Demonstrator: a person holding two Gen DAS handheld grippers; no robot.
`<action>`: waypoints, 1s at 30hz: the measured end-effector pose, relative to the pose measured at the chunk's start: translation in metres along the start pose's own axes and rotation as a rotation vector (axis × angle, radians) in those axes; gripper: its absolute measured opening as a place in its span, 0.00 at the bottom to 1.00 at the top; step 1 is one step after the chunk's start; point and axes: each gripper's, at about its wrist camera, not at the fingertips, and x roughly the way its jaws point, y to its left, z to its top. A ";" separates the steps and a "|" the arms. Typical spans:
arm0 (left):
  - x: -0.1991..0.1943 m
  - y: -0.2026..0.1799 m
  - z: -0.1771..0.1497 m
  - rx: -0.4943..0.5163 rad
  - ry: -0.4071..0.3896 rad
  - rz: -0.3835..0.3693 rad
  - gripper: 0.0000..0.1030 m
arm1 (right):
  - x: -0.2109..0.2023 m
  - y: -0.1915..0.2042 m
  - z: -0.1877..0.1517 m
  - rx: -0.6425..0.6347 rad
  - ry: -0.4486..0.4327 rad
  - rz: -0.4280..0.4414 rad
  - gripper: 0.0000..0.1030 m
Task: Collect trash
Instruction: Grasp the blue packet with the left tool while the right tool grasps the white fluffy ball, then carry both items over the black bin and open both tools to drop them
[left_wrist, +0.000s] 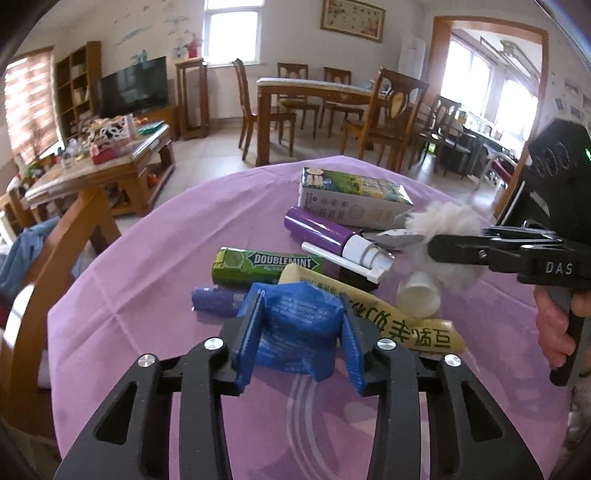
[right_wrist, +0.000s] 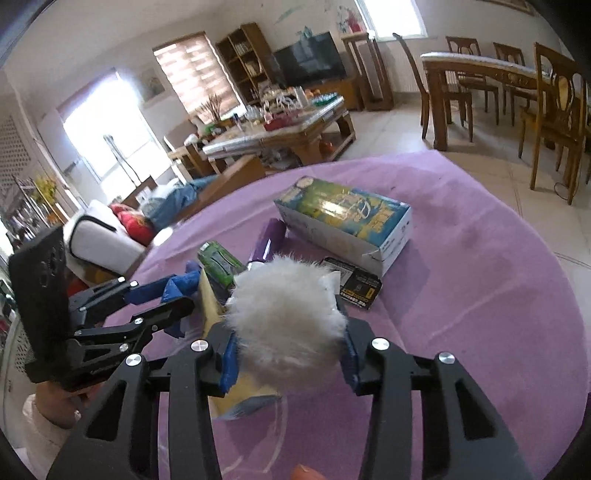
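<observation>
Left wrist view: the left gripper (left_wrist: 301, 325) has its blue ribbed pads pressed on both sides of a crumpled blue wrapper (left_wrist: 295, 325), jaws drawn in partway around it. The wrapper is glossy foil with fine white print, creased into folds, at the near edge of a heap of rubbish on a round table under a wrinkled purple cloth (left_wrist: 155, 258). Just behind it lie a green Doublemint gum pack (left_wrist: 266, 264) and a small purple crumpled piece (left_wrist: 216, 301); a soft yellow packet (left_wrist: 388, 314) with green characters lies just beside it on the right. Further back are a purple cylindrical tube (left_wrist: 317, 229) with a white cap, a white stick (left_wrist: 325, 254), a white cup (left_wrist: 419, 295) on its side, and a printed rectangular carton (left_wrist: 354, 197). The right gripper (left_wrist: 439, 245) reaches in from the right, its black fingers closed on a white fluffy ball (left_wrist: 447, 229).

Right wrist view: the right gripper (right_wrist: 288, 354) clamps the fluffy ball (right_wrist: 284, 317) between its blue pads; the fur bulges over them and hides what lies beneath. The carton (right_wrist: 347, 225), a flat black packet (right_wrist: 360, 286), the gum pack (right_wrist: 218, 260) and the purple tube (right_wrist: 267, 240) lie beyond. At left the left gripper (right_wrist: 173, 299) holds the blue wrapper (right_wrist: 181, 286), a hand (right_wrist: 48, 410) under it.
</observation>
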 end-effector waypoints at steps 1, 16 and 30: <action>-0.004 0.003 -0.001 -0.016 -0.003 -0.003 0.34 | -0.007 0.000 -0.002 0.007 -0.019 0.010 0.42; -0.083 0.006 -0.010 -0.183 -0.150 -0.011 0.23 | -0.091 -0.026 -0.015 0.060 -0.186 0.029 0.42; -0.083 -0.146 0.036 0.000 -0.227 -0.256 0.23 | -0.188 -0.085 -0.031 0.138 -0.374 -0.075 0.42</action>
